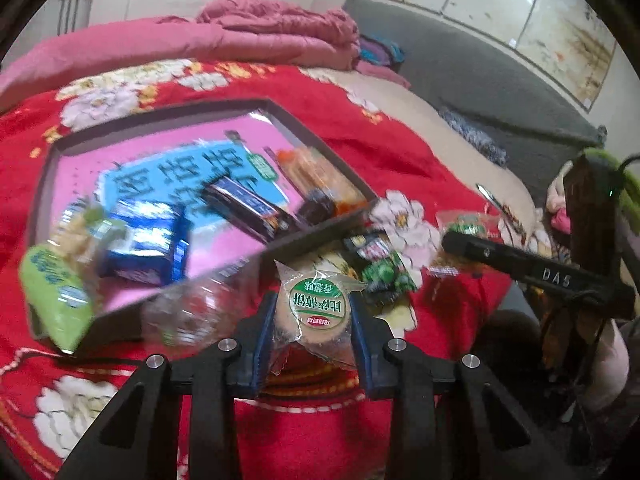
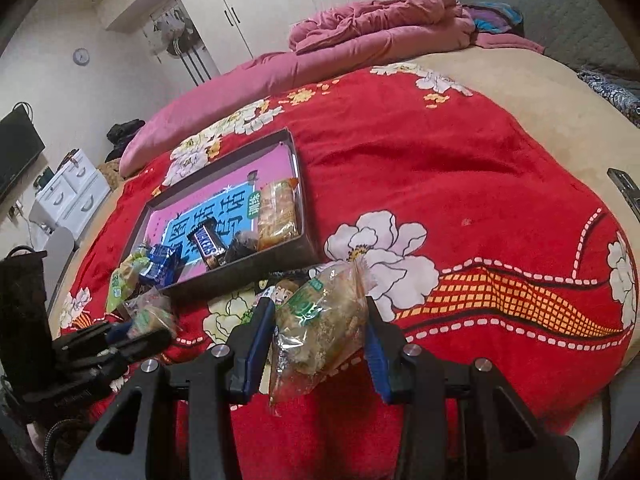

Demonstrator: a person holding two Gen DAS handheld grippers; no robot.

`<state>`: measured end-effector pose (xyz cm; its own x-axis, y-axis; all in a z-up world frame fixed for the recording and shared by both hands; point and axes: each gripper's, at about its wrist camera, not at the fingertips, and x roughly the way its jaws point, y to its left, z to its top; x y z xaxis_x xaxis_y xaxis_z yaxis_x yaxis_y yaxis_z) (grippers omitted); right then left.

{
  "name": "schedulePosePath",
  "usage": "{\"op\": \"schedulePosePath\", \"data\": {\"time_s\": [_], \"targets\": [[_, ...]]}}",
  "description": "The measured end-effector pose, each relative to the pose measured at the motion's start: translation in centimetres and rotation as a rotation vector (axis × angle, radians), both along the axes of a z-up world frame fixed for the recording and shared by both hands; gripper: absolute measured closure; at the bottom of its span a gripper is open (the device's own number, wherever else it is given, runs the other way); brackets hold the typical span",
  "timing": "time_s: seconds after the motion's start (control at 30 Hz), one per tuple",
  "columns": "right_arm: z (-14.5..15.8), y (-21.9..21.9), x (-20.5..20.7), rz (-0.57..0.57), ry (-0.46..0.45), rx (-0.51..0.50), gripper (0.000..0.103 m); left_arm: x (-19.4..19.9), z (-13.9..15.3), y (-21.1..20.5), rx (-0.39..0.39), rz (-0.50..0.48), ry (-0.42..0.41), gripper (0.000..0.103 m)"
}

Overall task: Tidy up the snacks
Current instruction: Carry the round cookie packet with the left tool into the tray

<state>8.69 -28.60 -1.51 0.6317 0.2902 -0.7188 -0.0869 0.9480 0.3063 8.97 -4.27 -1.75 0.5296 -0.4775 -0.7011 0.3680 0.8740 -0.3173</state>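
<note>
Left claw (image 1: 312, 332) pinching round cookie pack (image 1: 316, 312), label facing up. Right claw (image 2: 320, 340) pinching long snack bag (image 2: 320, 328), hanging tilted. Tray (image 1: 320, 228) sitting just ahead on red blanket (image 2: 440, 160).

Readable text: "DAS" in grey letters on the black gripper arm (image 1: 556, 276). The round biscuit pack (image 1: 316, 312) carries a green-and-white label with Chinese characters, seen upside down. The tray (image 2: 298, 184) has large Chinese characters on its blue panel. The dark chocolate bar's (image 2: 206, 242) lettering is too blurred to read.
</note>
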Motion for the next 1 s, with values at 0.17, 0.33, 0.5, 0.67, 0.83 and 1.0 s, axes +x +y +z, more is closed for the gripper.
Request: {"op": "schedulePosePath", "data": {"time_s": [0.17,0.33,0.5,0.67,0.83,1.0], "targets": [[0.3,-0.1,0.0,-0.006,-0.012,0.000,0.060,0.3,0.9,2.0,-0.032,0.055,-0.020,0.068],[0.7,0.6,-0.1,0.012,-0.026,0.002,0.060,0.5,1.4,4.0,-0.047,0.108,-0.029,0.068],[1.3,1.3,-0.1,0.031,-0.043,-0.002,0.060,0.3,1.9,5.8,-0.039,0.159,-0.052,0.068],[1.8,2.2,0.0,0.054,-0.056,0.000,0.060,0.4,2.4,7.1,-0.039,0.195,-0.074,0.068],[2.4,3.0,0.1,0.070,-0.068,0.001,0.060,0.4,2.9,8.0,-0.045,0.220,-0.089,0.068],[2.7,3.9,0.3,0.086,-0.075,0.000,0.060,0.5,3.3,8.5,-0.046,0.243,-0.102,0.068]]}}
